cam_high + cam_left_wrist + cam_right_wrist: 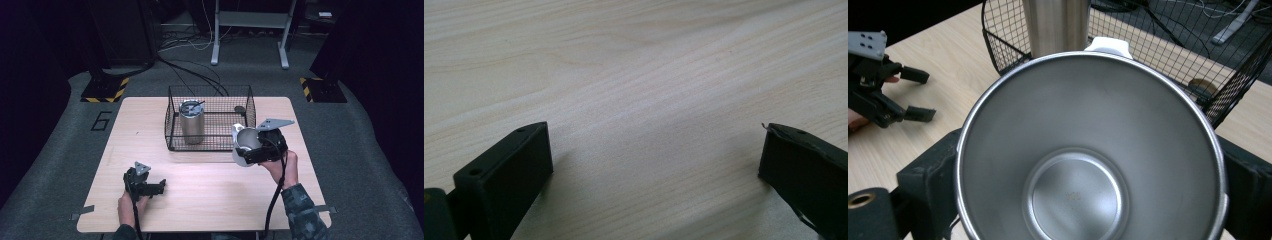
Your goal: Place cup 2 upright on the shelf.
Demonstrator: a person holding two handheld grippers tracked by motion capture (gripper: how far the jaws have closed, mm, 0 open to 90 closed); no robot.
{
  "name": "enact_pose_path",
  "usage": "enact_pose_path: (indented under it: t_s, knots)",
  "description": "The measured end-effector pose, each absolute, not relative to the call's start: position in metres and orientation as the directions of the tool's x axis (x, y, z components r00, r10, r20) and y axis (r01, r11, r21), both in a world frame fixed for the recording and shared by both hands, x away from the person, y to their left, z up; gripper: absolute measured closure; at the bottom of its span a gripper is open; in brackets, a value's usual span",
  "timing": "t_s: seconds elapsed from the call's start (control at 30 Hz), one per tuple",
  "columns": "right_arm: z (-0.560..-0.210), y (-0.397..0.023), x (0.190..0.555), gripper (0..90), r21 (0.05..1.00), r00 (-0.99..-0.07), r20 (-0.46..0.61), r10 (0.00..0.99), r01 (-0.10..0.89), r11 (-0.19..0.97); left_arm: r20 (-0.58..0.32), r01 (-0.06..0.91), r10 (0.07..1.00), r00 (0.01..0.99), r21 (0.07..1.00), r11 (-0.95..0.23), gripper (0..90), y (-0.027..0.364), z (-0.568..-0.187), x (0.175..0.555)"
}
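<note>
Steel mug (1088, 150) pinched between my right gripper (260, 147) fingers, just short of the wire basket (210, 142) ahead; I judge lowering it inside comes next, while left gripper (145, 186) fingers rest spread on the tabletop (210, 190).

Readable: a single dark numeral "6" (102, 120), marked on the grey floor (60, 140) just off the table's (210, 200) far left corner. Faint stamp inside the steel cup's (1088, 150) bottom, illegible.
</note>
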State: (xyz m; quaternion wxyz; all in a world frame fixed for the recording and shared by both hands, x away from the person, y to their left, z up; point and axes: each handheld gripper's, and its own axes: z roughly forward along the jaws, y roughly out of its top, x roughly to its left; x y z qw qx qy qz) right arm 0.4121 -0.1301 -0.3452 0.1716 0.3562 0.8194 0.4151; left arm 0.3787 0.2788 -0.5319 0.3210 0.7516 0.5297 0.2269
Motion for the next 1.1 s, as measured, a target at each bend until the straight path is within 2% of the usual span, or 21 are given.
enact_pose_path:
  t_s: [0.7, 1.1]
  knots:
    - [-0.312, -0.122, 0.452, 5.8, 0.817, -0.697, 0.016, 0.717, 0.422, 0.392, 0.001, 0.651, 0.942, 0.335, 0.723, -0.233, 0.3, 0.279, -0.532, 0.379]
    - [-0.307, -0.112, 0.481, 5.7, 0.809, -0.699, 0.02, 0.715, 0.431, 0.399, 0.001, 0.651, 0.942, 0.335, 0.723, -0.232, 0.3, 0.279, -0.532, 0.379]
